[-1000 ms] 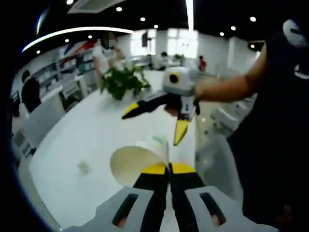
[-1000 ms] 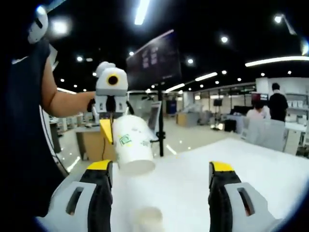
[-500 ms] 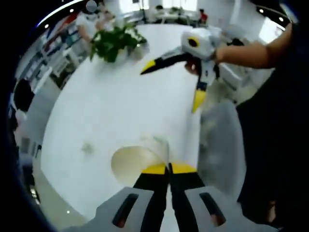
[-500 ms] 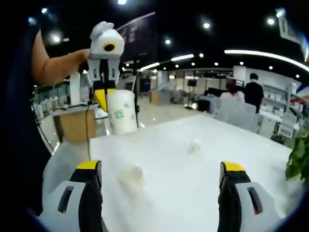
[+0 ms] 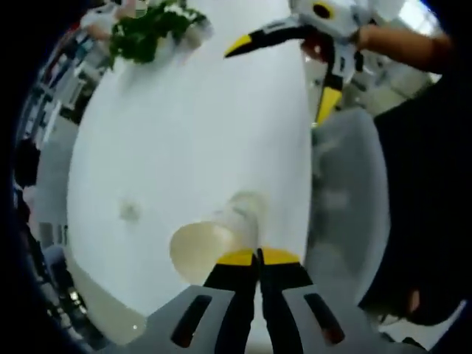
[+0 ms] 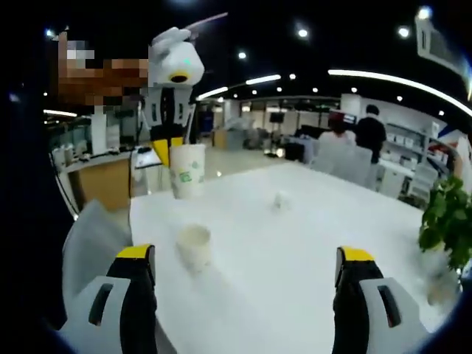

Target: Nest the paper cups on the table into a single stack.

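My left gripper (image 5: 258, 254) is shut on the rim of a white paper cup (image 5: 210, 243) with a green logo, its mouth turned toward the camera. In the right gripper view the same cup (image 6: 187, 171) hangs upright from the left gripper (image 6: 169, 144), just above the white table (image 6: 295, 273). A second paper cup (image 6: 195, 245) stands on the table a little nearer than the held one. A third small cup (image 6: 280, 199) stands farther off, seen also as a blurred cup (image 5: 130, 212). My right gripper (image 6: 245, 258) is open and empty; its yellow-tipped fingers (image 5: 327, 103) are spread wide.
A potted green plant (image 5: 144, 33) (image 6: 442, 228) stands at the far end of the table. A grey chair (image 5: 343, 192) (image 6: 92, 236) sits at the table's edge beside the person. Desks and people fill the office behind.
The left gripper has carried the held cup down and closer to the table, toward the standing cup. Both views have tipped down onto the table. The right gripper has stayed open.
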Demonstrator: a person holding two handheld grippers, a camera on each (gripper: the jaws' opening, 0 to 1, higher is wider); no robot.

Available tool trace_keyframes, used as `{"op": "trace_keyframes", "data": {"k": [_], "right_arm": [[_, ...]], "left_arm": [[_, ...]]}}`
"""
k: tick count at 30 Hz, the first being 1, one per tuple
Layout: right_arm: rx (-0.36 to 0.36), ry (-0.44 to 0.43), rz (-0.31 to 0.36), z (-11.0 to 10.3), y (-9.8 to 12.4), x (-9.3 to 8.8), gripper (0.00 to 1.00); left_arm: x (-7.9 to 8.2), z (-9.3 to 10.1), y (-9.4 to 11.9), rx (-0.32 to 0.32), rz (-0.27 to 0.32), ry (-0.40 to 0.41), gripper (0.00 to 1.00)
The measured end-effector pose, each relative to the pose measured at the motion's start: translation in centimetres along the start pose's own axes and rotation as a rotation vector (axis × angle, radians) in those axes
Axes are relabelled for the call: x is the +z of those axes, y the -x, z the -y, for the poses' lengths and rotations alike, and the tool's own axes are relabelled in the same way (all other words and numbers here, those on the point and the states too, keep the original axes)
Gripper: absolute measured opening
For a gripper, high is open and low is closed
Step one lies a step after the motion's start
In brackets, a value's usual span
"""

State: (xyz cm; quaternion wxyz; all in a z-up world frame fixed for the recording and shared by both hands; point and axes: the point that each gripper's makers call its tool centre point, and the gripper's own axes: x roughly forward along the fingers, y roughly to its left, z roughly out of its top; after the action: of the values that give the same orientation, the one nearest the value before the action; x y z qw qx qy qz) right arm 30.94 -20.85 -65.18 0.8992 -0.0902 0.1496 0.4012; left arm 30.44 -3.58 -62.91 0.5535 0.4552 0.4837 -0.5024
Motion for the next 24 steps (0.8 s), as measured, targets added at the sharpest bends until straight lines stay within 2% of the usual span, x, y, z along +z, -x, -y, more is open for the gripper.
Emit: {"op": "trace_keyframes", "data": {"k": [2,5,12,18,24], "right_arm": [[-0.001,-0.033,-0.002,0.0,0.2,-0.4,1.00],[0.002,-0.007,-0.020,-0.3,0.2,-1.1,1.00],[0.007,-0.025,-0.019,-0.1,0.4,-1.4,1.00],[-0.006,-0.032,0.000,0.3,0.6,-1.2,1.00],[0.000,-0.038,0.005,0.2,0.6,-1.2,1.00]], "left_arm": [[0.0,0.1,-0.1,0.003,-0.022,-0.009,0.00],[0.2,0.1,-0.1,0.006,-0.048,-0.021,0.00],[1.0,-0.2,0.6,0.032,-0.097,-0.083,0.00],[1.5,-0.3,0.5,0.040,-0.105,-0.082,0.00],[1.6,0.3,-0.9,0.013,-0.113,-0.086,0.00]]}}
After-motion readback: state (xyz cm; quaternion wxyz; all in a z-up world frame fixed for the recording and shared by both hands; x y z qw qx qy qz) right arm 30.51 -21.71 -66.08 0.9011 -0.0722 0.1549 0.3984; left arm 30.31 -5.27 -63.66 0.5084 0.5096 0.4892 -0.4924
